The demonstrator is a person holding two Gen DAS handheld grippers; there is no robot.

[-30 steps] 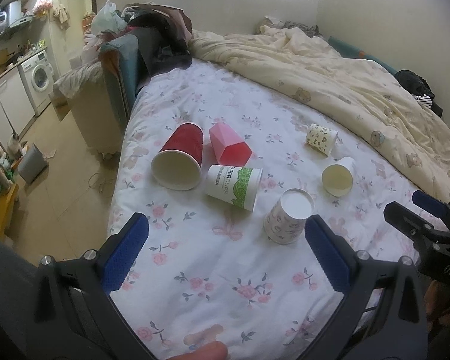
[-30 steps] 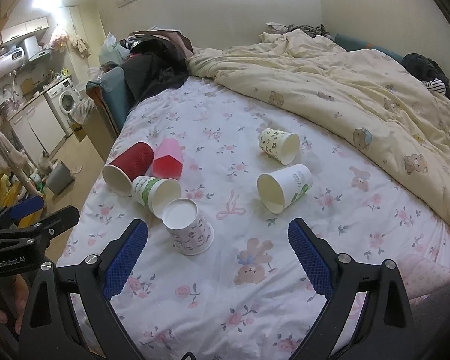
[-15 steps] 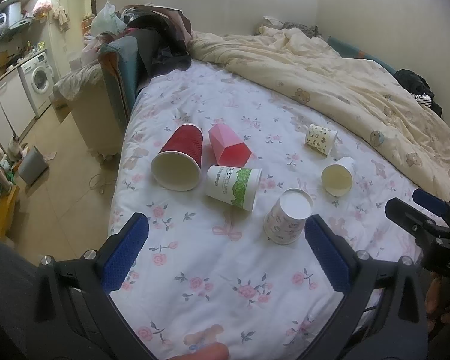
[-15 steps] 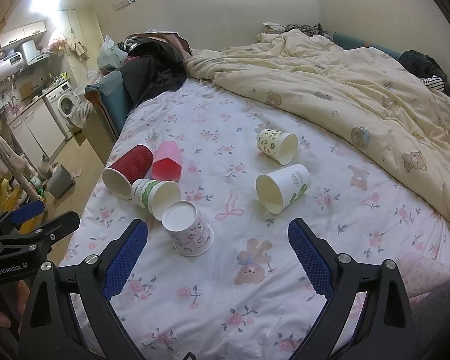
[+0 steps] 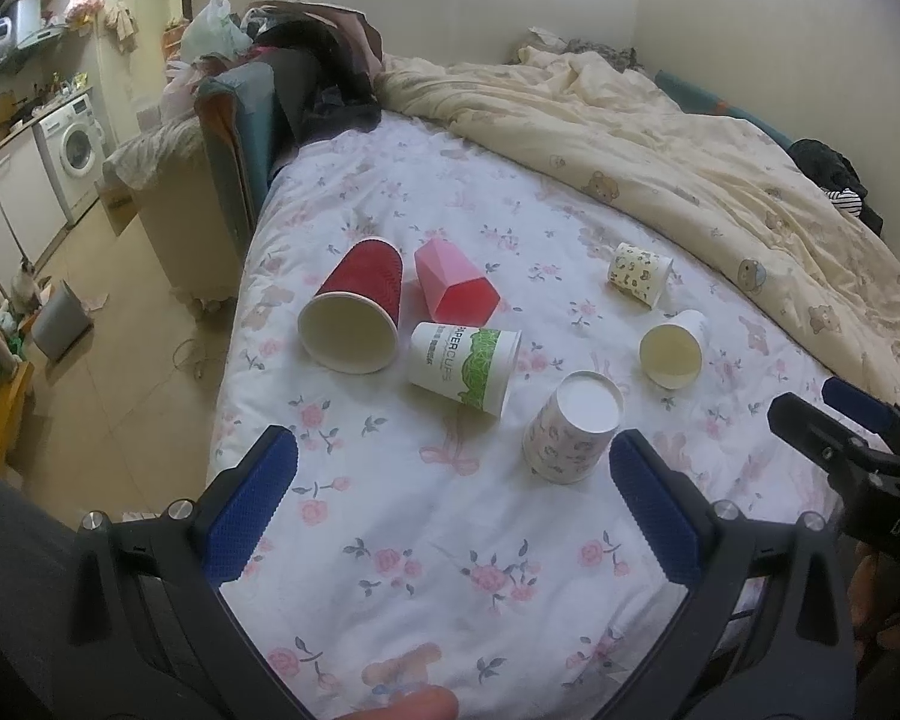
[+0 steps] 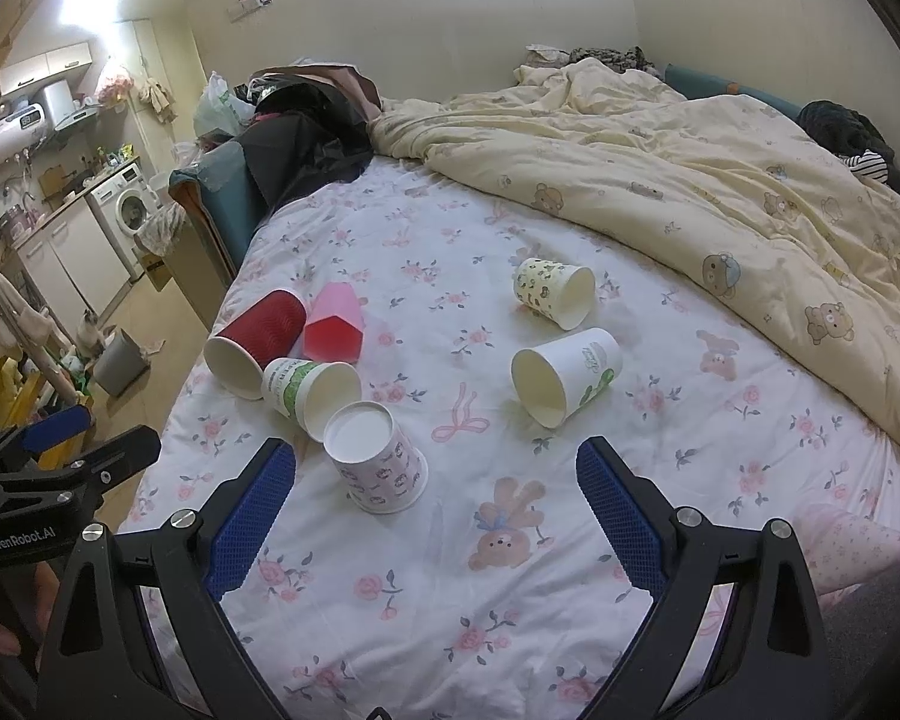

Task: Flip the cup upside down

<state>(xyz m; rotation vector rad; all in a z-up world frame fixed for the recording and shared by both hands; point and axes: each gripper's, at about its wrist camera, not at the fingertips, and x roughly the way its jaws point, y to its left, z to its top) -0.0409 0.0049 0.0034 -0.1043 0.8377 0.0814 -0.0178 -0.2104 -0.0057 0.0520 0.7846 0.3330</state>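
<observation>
Several cups lie on a floral bed sheet (image 5: 450,540). A patterned paper cup (image 5: 573,427) (image 6: 375,463) stands upside down. On their sides lie a red cup (image 5: 357,315) (image 6: 258,341), a pink faceted cup (image 5: 455,291) (image 6: 335,331), a green-and-white cup (image 5: 465,367) (image 6: 309,391), a white cup (image 5: 673,348) (image 6: 564,375) and a spotted cup (image 5: 639,273) (image 6: 553,291). My left gripper (image 5: 453,507) is open and empty, just short of the cups. My right gripper (image 6: 435,513) is open and empty, with the upside-down cup near its left finger.
A cream duvet (image 6: 690,168) with bears covers the far right of the bed. Dark clothes (image 6: 312,138) lie piled at the head. The bed's left edge drops to a tiled floor with a grey bin (image 5: 60,319) and a washing machine (image 5: 72,156).
Both grippers stay open and nearly still; the views shift only slightly. No cup has moved.
</observation>
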